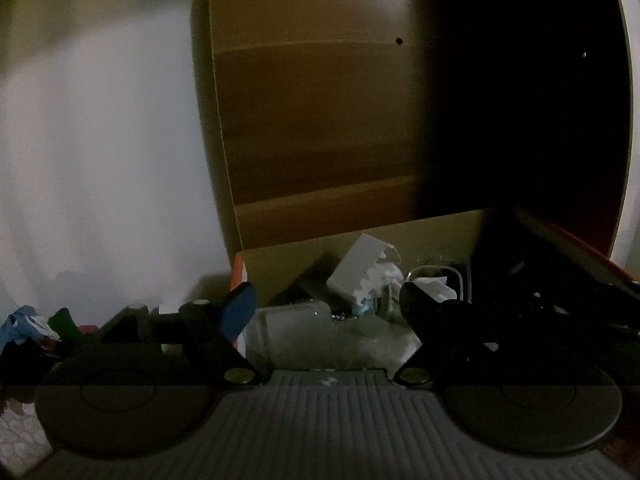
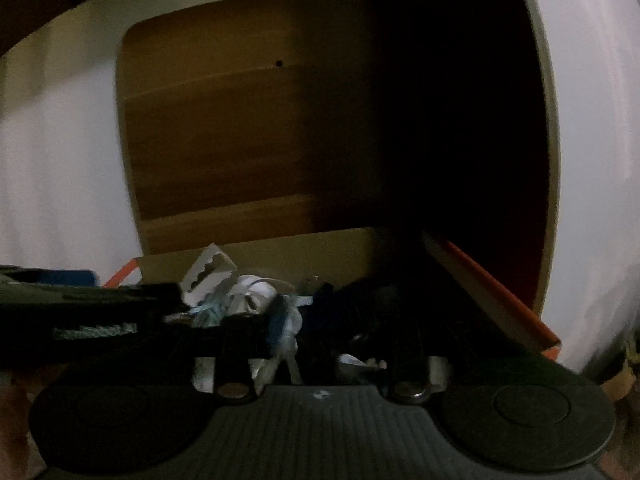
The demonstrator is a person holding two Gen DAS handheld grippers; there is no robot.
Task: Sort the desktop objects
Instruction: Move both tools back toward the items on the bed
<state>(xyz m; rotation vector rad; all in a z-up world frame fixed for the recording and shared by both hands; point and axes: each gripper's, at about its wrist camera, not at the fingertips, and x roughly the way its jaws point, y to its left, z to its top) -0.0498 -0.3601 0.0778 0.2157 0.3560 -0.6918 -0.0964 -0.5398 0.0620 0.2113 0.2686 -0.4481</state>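
Left tongs (image 1: pixel 328 304) stood released above a cardboard box (image 1: pixel 360 240) holding a clear bottle (image 1: pixel 320 332) and white packaging (image 1: pixel 360 268); right tongs (image 2: pixel 344 332) released, empty.

- Cabinet (image 1: pixel 320 120): brown wood grain, darkening to near black on its right side.
- Wall (image 1: pixel 100 140): white.
- Box (image 1: pixel 360 248): tan cardboard, orange edge (image 2: pixel 500 292).
- Left gripper (image 1: pixel 328 304): black, one blue fingertip (image 1: pixel 240 308).
- White carton (image 1: pixel 360 268), jagged edge.
- Bag (image 1: pixel 320 332): clear, pale.
- Cloth (image 1: pixel 20 320): blue.
- Gripper base (image 2: pixel 320 420): grey, ribbed stripes.
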